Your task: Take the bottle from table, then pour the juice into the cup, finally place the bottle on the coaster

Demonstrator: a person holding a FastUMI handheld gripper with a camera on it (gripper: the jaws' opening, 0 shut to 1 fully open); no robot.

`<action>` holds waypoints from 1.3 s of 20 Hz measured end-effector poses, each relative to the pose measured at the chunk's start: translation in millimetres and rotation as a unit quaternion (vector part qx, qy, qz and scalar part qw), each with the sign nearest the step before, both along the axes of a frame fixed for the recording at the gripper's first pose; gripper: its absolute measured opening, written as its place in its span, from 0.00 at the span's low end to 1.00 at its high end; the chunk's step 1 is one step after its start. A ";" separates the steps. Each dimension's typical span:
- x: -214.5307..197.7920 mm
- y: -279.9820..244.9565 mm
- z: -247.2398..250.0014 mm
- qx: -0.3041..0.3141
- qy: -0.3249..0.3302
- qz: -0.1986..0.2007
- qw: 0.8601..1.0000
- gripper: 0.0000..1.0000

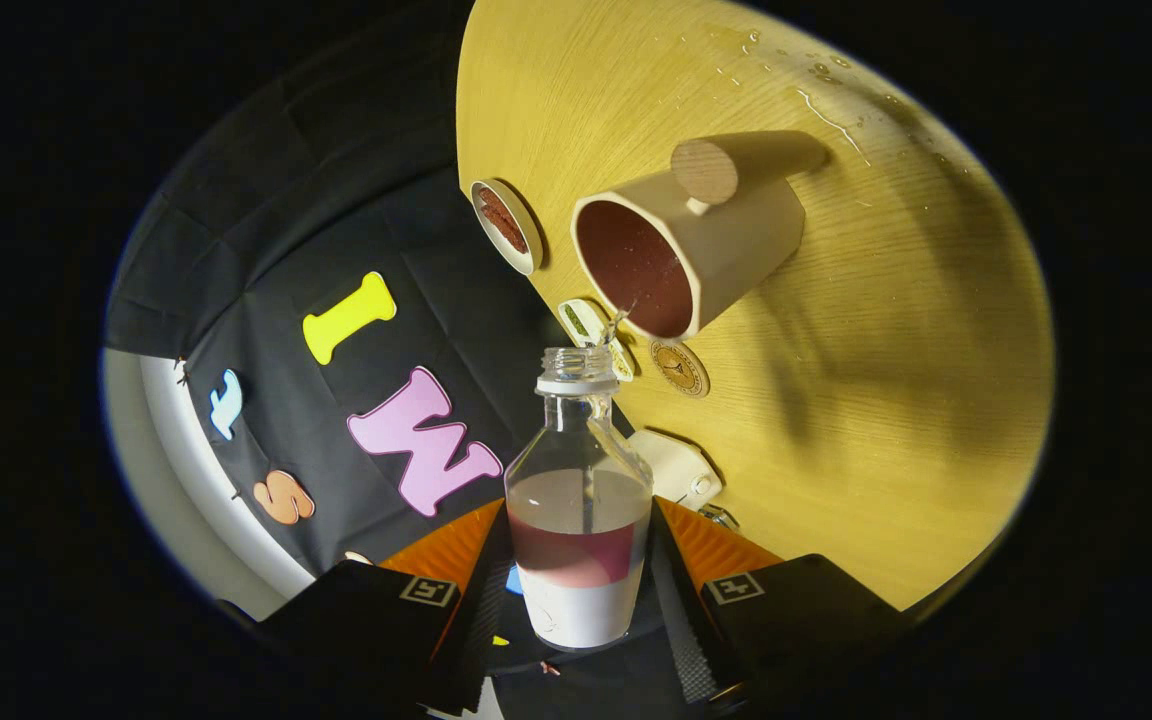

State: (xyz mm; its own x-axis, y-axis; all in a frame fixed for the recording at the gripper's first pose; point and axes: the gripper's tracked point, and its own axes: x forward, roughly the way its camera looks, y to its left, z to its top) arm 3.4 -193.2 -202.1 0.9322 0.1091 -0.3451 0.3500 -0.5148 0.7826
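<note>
The tongs (578, 590) are clamped on the clear uncapped bottle (578, 510), one finger pressed to each side of its lower body; the whole view is rolled over, so the bottle is judged to be tilted in mid-pour, with red juice (571, 555) lying slanted inside it and a thin thread of liquid leaving the mouth; just ahead of the mouth stands the beige cup (686, 245) with its round wooden handle (704, 170), its interior already wet and reddish; beyond the tongs to one side of the cup sits a small round dish (506, 225), and close by the bottle's neck lie a small round gold-printed coaster (679, 368) and a pale tag; drops glisten on the wooden bench (886, 400) beyond the cup, a sign that spilling is a real risk; to pour well, keep the mouth directly over the cup's opening, tilt slowly so the stream stays thin, hold the squeeze firm so the smooth bottle does not slip, and level out before moving toward the coaster.
</note>
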 end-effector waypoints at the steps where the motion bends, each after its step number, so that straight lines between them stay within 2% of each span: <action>1: 0.6 -0.6 1.0 0.003 0.000 -0.002 1.000 0.75; 10: 11.7 -11.3 17.2 0.043 -0.002 -0.034 0.998 0.75; 20: 28.9 -35.9 32.5 0.116 0.003 -0.112 0.987 0.75; 26: 29.8 -44.6 29.6 0.119 0.012 -0.126 0.985 0.75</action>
State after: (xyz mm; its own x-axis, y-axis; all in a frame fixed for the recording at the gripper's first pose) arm 33.2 -237.8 -172.5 0.9319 -0.0446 -0.3601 0.2045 -0.7552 0.6228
